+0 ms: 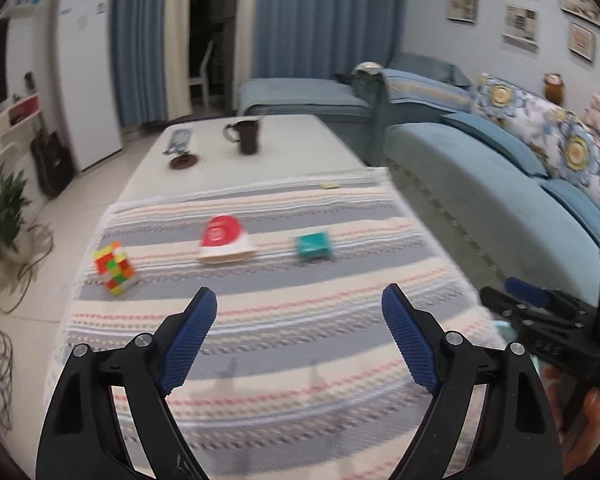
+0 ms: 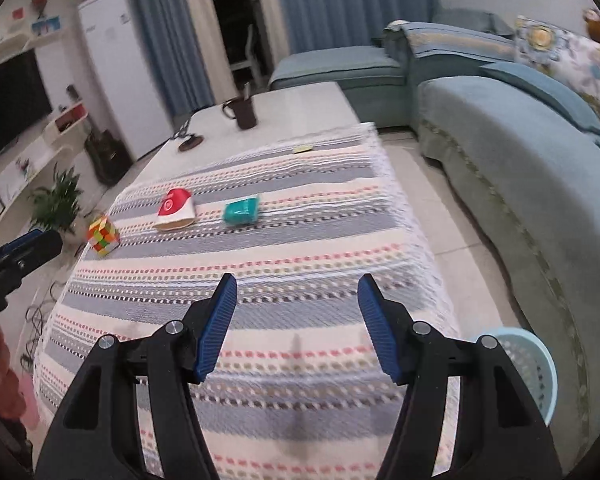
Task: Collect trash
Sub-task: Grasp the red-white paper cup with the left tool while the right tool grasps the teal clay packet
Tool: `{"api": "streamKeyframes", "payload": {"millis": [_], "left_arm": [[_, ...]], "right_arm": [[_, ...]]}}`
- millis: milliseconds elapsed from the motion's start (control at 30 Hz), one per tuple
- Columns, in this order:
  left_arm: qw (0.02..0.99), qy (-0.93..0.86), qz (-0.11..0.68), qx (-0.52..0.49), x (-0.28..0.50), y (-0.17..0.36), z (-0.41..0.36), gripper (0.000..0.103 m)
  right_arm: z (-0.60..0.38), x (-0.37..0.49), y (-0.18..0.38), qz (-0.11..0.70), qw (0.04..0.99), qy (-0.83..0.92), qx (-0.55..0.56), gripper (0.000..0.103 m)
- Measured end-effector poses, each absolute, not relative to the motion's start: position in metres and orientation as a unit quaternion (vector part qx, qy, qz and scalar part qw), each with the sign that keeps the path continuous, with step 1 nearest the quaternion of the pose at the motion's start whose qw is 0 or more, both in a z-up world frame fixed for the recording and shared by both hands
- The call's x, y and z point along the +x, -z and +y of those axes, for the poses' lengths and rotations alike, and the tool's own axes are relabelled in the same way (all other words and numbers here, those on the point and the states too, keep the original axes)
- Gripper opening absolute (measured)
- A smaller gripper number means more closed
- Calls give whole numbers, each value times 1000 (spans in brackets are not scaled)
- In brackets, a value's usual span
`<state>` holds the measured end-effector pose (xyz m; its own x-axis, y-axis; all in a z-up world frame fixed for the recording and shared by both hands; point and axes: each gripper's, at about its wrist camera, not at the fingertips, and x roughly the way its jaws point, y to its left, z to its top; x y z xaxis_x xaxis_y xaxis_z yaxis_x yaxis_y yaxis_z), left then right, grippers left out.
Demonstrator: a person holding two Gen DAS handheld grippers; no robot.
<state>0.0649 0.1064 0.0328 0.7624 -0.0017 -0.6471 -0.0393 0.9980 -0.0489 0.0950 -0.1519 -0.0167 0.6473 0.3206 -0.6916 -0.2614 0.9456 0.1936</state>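
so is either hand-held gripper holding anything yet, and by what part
Nothing is held. The left hand-held gripper and right hand-held gripper both hang open over the striped cloth, short of the red-and-white cup and teal cup.

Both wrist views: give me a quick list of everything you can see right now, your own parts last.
Puzzle cube: 1, multicoloured, left edge of the striped cloth.
Paper cup: 1, red and white, lying on its side mid-cloth.
Teal packet: 1, teal, right of the cup, apart from it.
Yellow scrap: 1, far edge of the cloth.
Striped cloth: 1, grey, cream and pink, over the near part of the table.
Mug: 1, dark brown, upright on the bare far tabletop.
Basket: 1, light blue, on the floor right of the table.
Sofa: 1, blue, right side.
Left tool: open, empty, above the cloth.
Right tool: open, empty.
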Motion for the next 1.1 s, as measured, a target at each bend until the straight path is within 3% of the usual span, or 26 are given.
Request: {"api": "streamKeyframes", "payload": {"millis": [233, 667, 967, 1033, 1100], "left_arm": [[926, -31, 366, -84, 119, 19, 178, 83], [904, -65, 402, -131, 251, 96, 240, 83], [893, -32, 422, -153, 289, 127, 256, 84], [893, -25, 422, -156, 293, 129, 253, 83], [893, -14, 423, -156, 296, 131, 248, 75]], "right_arm": [[-114, 143, 45, 411, 896, -165, 8, 59], [-33, 230, 119, 454, 863, -218, 31, 59], [-1, 281, 139, 458, 861, -214, 51, 59], [3, 291, 143, 466, 858, -208, 53, 59], [8, 298, 145, 470, 857, -205, 50, 59]]}}
